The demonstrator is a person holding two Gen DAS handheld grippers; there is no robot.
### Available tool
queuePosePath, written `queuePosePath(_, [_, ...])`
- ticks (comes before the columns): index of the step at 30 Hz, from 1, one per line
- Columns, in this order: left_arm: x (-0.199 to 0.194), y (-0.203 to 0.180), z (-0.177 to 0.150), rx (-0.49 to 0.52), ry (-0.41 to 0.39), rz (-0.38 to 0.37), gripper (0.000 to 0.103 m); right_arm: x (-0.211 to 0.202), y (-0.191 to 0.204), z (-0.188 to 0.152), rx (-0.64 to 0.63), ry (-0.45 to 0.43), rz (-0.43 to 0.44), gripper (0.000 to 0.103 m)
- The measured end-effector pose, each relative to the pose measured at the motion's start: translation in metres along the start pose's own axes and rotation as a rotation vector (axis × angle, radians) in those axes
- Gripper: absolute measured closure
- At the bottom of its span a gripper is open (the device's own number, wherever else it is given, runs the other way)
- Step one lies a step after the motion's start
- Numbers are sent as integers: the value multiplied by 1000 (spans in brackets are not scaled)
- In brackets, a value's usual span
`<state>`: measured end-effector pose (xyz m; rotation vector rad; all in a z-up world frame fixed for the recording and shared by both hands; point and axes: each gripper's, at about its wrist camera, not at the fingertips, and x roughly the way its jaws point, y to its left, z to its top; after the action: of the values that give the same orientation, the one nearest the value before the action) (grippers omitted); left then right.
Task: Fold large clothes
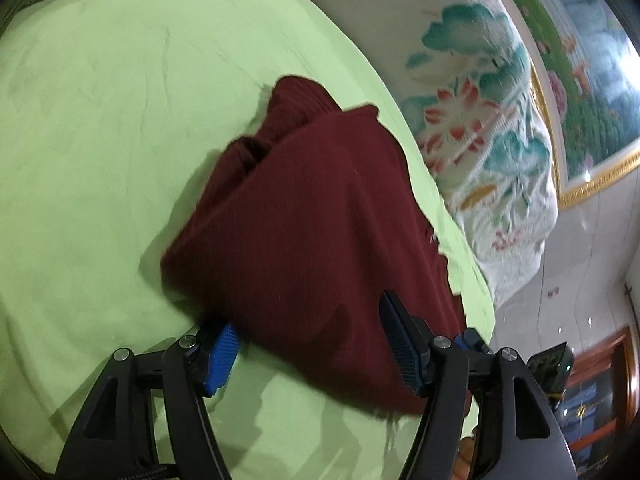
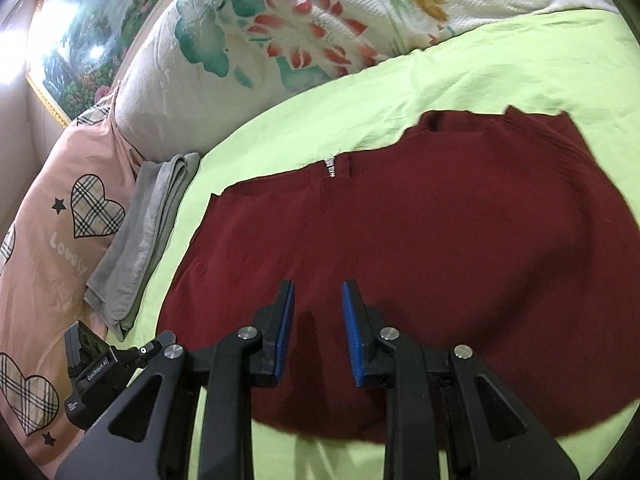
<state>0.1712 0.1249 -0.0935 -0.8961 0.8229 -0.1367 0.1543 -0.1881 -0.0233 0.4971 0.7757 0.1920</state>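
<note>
1. Dark red knit: the sweater (image 2: pixel 420 248) lies folded on the bed's light green sheet (image 2: pixel 480 72). We see it in both wrist views.
2. Right wrist view: the sweater is spread fairly flat, with a small white label (image 2: pixel 331 168) at its far edge and the ribbed part toward the far right.
3. Left wrist view: the same sweater (image 1: pixel 312 232) looks bunched, with a ribbed cuff or hem sticking out at the far end.
4. Left hand-held gripper (image 1: pixel 316 350): jaws stand wide apart. The near edge of the sweater sits between the blue pads (image 1: pixel 221 354), but we see no pad pressing on it. Nothing is gripped.
5. Right hand-held gripper (image 2: pixel 318 332): jaws are narrowly apart and hang over the near part of the sweater. The gap between its pads (image 2: pixel 352 336) shows only cloth lying below, with nothing pinched.
6. Beside the sweater, at the left of the right wrist view, a folded grey towel (image 2: pixel 140 236) rests on the sheet against a pink pillow (image 2: pixel 48 240) with plaid hearts.
7. A white floral quilt (image 2: pixel 248 40) is piled along the far side of the bed. Behind it hangs a gold-framed landscape painting (image 1: pixel 592 80).
8. Both views are motion-blurred, so we can't tell finer fold detail.
</note>
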Motion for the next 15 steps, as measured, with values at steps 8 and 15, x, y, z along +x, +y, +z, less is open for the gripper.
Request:
queuePosePath(8, [15, -4, 16, 10, -34, 42, 71, 61, -6, -10, -26, 75, -10, 81])
queuePosePath(15, [8, -46, 19, 141, -71, -23, 93, 61, -4, -8, -36, 97, -22, 81])
